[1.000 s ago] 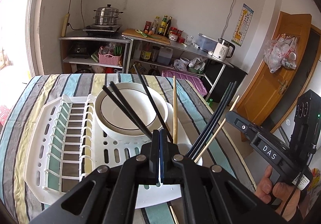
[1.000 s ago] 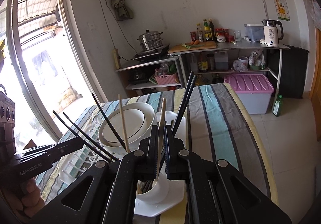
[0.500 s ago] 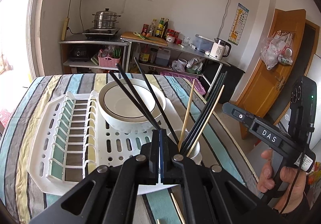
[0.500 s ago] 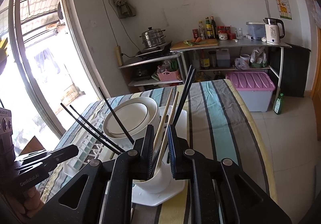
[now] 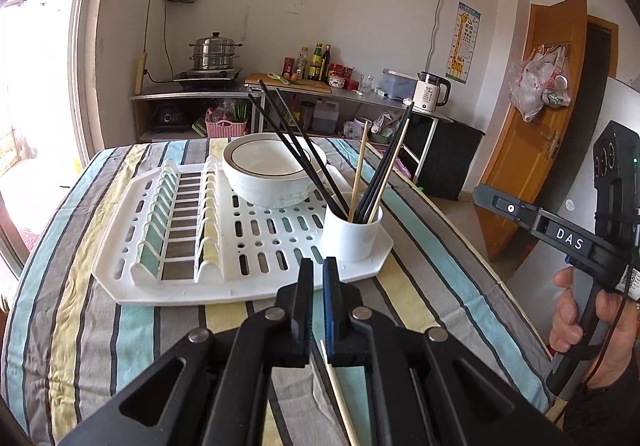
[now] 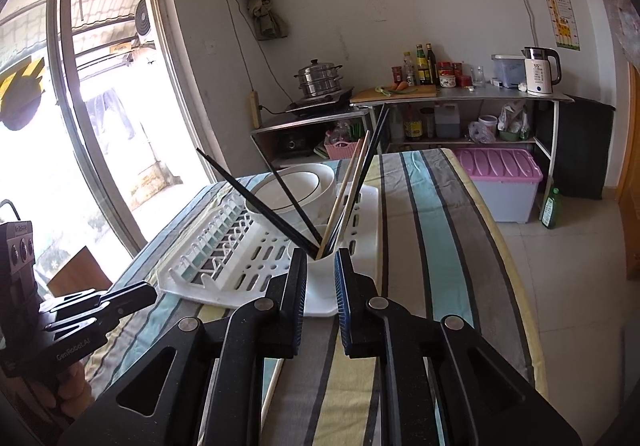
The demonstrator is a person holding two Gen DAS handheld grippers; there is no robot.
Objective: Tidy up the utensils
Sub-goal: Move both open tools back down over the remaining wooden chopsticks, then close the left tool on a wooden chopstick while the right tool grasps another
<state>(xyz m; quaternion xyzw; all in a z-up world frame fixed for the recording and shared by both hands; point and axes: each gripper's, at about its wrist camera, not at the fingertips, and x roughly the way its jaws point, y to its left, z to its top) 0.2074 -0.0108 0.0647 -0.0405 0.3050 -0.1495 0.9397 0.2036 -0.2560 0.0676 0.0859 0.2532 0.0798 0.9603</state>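
L gripper (image 5: 317,300) jaws parted by a narrow gap, holding nothing, hovering over striped cloth (image 5: 436,266) just short of the drying rack (image 5: 256,246). R gripper (image 6: 321,288) spread wider, also empty, cup (image 6: 320,266) just ahead btwn its fingers. Black chopsticks (image 5: 296,150) + 2 wooden ones (image 5: 359,174) standing tilted in cup (image 5: 352,234) at rack corner; 1 more wooden chopstick (image 5: 340,394) flat on cloth below L gripper.
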